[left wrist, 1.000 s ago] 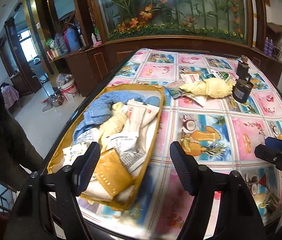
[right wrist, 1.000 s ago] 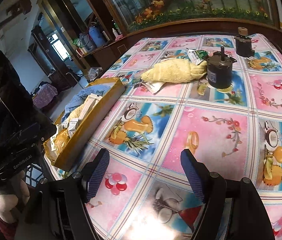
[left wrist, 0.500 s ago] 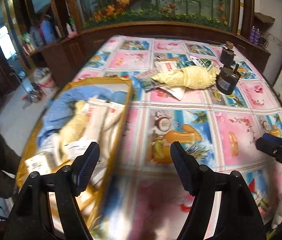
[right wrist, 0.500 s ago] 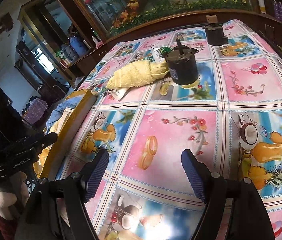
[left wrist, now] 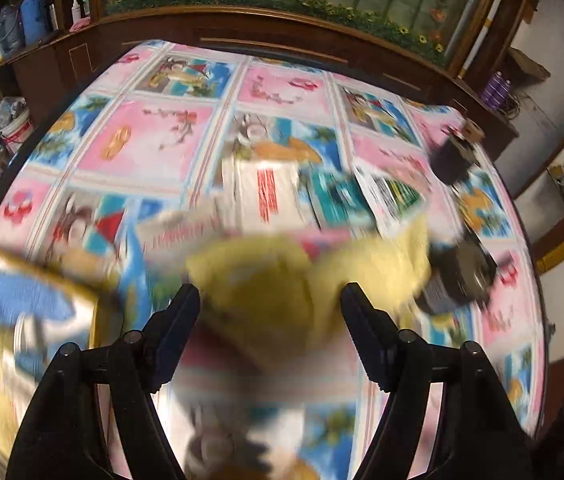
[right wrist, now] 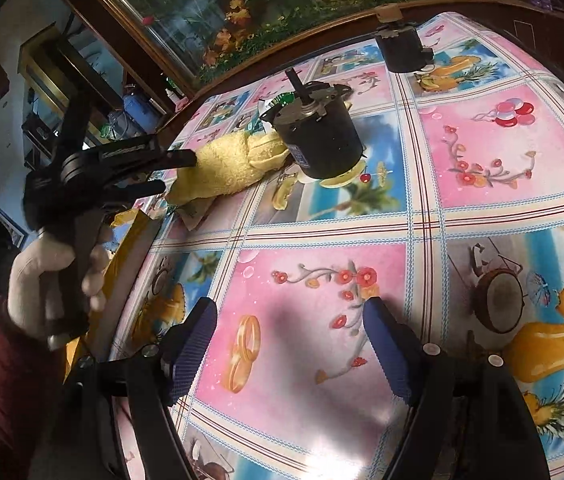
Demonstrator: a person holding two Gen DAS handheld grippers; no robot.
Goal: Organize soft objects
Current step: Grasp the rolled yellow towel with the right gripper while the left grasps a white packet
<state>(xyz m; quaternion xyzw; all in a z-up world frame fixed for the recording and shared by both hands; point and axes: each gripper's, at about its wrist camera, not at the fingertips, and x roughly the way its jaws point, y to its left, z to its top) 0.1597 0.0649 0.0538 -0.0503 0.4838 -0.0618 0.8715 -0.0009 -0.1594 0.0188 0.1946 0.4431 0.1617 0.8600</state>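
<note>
Two tools show, both with fingers spread wide and nothing between them. Largest is the tabletop [right wrist: 481,184], covered in a cloth of pink and blue picture squares, which fills the view ahead of each tool. At the left tool's left [left wrist: 270,320], blurred by motion, sits the yellow-rimmed tray [left wrist: 94,308] with a blue cloth [left wrist: 6,300] inside. Straight ahead of that tool, just past its fingertips, lies the yellow towel [left wrist: 282,280], its near edge level with the gap between the fingers; whether anything touches it cannot be told through the blur. Beyond the towel lie flat printed packets [left wrist: 270,196]. In the right wrist view the towel [right wrist: 226,164] lies far ahead and to the left of the right tool [right wrist: 289,344], touching a black motor [right wrist: 317,140] that stands upright. A second, smaller black motor [right wrist: 401,50] stands farther off. A white-gloved hand [right wrist: 46,280] with a dark red sleeve grips the left tool's handle.
</note>
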